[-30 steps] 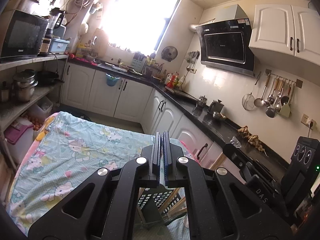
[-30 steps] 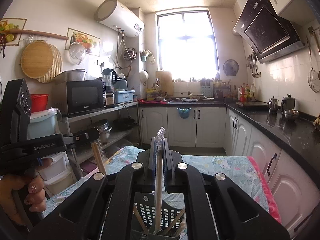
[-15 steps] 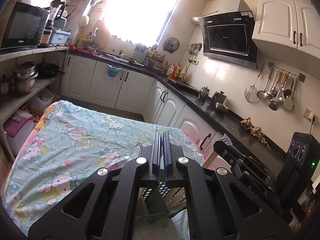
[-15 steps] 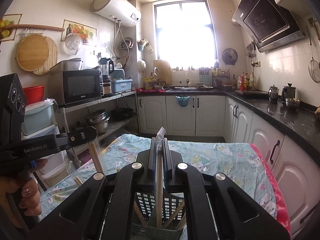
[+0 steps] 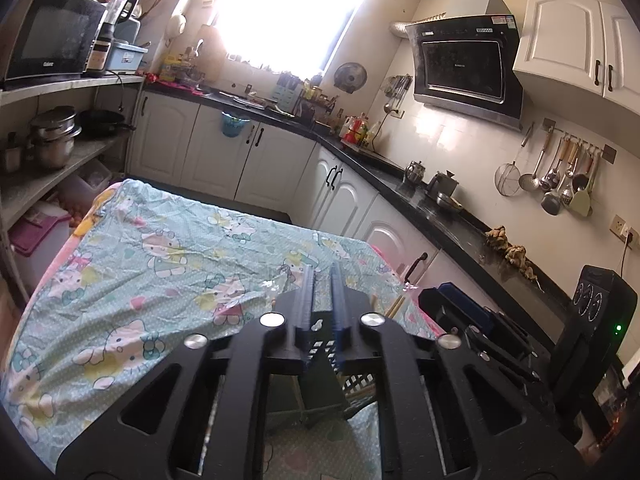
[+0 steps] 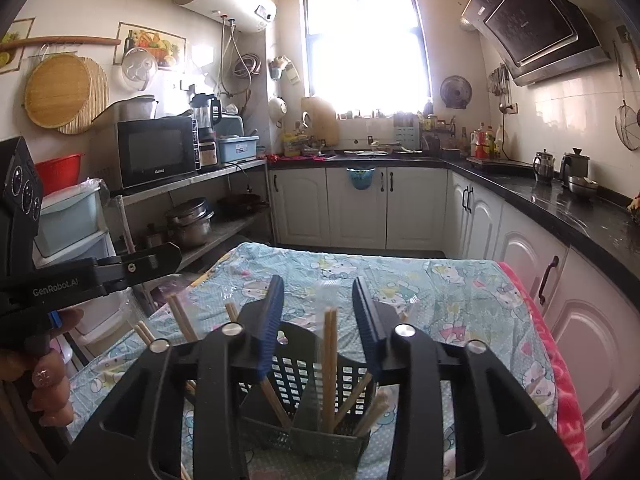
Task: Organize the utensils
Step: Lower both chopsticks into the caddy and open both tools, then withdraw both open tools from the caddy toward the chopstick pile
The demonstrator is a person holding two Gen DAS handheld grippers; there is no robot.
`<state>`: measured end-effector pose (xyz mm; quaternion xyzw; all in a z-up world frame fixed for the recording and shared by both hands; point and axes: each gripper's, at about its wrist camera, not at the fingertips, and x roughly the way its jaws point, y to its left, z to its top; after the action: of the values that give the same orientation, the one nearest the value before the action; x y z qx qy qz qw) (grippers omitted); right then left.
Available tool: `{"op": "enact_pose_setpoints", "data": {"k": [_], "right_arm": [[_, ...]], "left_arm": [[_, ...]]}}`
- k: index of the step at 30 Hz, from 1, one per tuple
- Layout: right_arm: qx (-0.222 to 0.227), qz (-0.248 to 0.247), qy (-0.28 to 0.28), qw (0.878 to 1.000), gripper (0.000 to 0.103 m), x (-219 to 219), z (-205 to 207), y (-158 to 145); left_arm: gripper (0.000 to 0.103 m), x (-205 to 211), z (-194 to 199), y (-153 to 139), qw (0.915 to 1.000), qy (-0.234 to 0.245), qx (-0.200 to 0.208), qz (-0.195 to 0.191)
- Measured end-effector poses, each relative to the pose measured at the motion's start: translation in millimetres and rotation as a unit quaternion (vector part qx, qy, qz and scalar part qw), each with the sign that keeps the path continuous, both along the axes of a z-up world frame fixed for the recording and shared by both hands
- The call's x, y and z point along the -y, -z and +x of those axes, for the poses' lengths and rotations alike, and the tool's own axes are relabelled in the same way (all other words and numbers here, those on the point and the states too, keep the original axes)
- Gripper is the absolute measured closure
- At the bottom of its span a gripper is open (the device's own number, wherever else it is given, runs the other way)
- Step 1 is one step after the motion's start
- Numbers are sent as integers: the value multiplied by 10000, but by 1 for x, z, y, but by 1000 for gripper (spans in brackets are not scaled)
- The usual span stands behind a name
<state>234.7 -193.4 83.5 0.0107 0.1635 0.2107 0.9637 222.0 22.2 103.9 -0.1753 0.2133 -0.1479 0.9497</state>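
My right gripper [image 6: 318,308] has its blue-padded fingers spread wide, holding nothing, directly above the dark slotted plastic utensil basket [image 6: 304,364] at 6 o'clock on the pale blue cartoon-print tablecloth [image 6: 440,292]. A plastic-sleeved pair of wooden chopsticks [image 6: 330,364] stands upright in the basket between the fingers, touching neither; more bare chopsticks lean inside, lower ends hidden. My left gripper [image 5: 321,300] has its fingers slightly parted with nothing between them; the basket [image 5: 320,348] below is mostly blocked by its body. In the right view the left gripper [image 6: 120,270] sits at 9 o'clock, tips cut off by my frame. Loose chopsticks [image 6: 180,320] poke up at 8 o'clock; support unclear.
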Motion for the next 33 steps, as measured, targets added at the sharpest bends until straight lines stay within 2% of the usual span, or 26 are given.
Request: {"op": "enact_pose_setpoints", "data": {"k": [5,8,12,14,19,26,33], "right_arm": [[-38,26,34,10000,60,6,-3,-1],[-48,28,45,10000,56,9,-6,-1],[-42,6,36,10000,54,11,-11,-2],[-34,0,30,10000,51,12,-14,-3],[-18,3,15,10000,47,16,-22,-5],[-8,0,25,10000,44,21,-32,-7],[16,-34,-8,10000,41,26,-45,-9]], "left_arm": [[78,-3,-7,-2,10000,-26,34,3],[72,-4,-12,-5,10000,-12,71,-6],[57,-6,-20,-11,9999,-13,154,-2],[44,-6,-25,-14,9998,-15,192,4],[28,-8,-35,-18,9998,-35,202,17],[14,-13,-48,-18,9998,-60,195,0],[11,-15,-57,-16,9999,-78,146,-16]]}}
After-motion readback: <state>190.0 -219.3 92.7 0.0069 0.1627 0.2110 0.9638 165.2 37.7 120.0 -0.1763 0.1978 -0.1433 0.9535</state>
